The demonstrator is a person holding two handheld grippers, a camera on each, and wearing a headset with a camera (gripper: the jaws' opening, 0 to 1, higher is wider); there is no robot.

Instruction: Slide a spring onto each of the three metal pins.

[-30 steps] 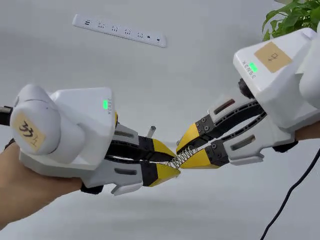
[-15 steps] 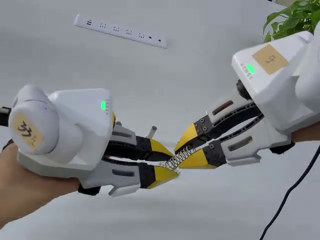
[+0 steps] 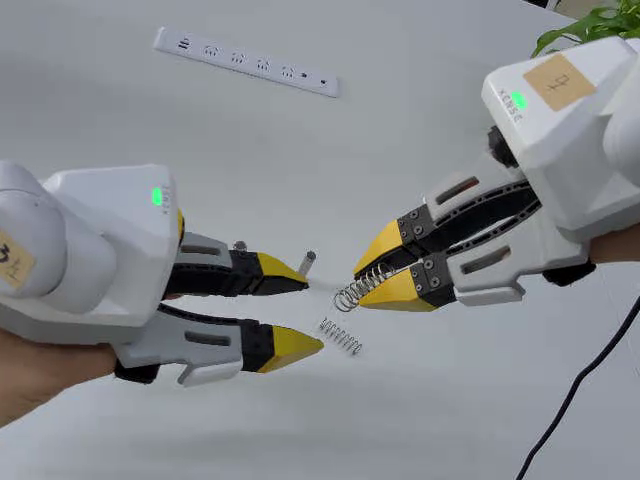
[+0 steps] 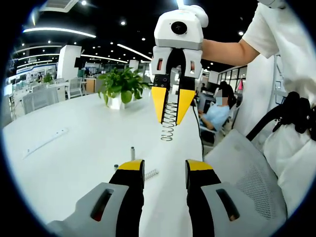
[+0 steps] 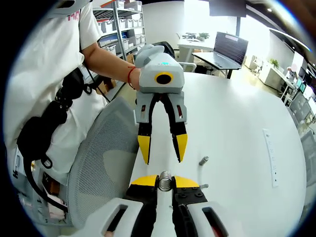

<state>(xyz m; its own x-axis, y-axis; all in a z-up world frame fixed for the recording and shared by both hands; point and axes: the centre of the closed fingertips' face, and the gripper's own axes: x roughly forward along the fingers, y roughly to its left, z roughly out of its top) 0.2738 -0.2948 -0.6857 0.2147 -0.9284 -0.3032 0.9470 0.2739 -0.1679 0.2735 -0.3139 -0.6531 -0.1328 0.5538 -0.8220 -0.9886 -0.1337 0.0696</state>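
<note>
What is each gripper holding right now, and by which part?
The right gripper clamps a spring by one end; its other end sticks out past the tips. The left gripper is open and holds nothing.

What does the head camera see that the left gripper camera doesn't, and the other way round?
Head view: the green light on the open left gripper and a paper label on the right gripper. Left gripper view: the mesh chair, ceiling lights and the plant's white pot. Both: the right gripper shut on a spring, a loose spring lying on the table, an upright metal pin and the power strip.
</note>
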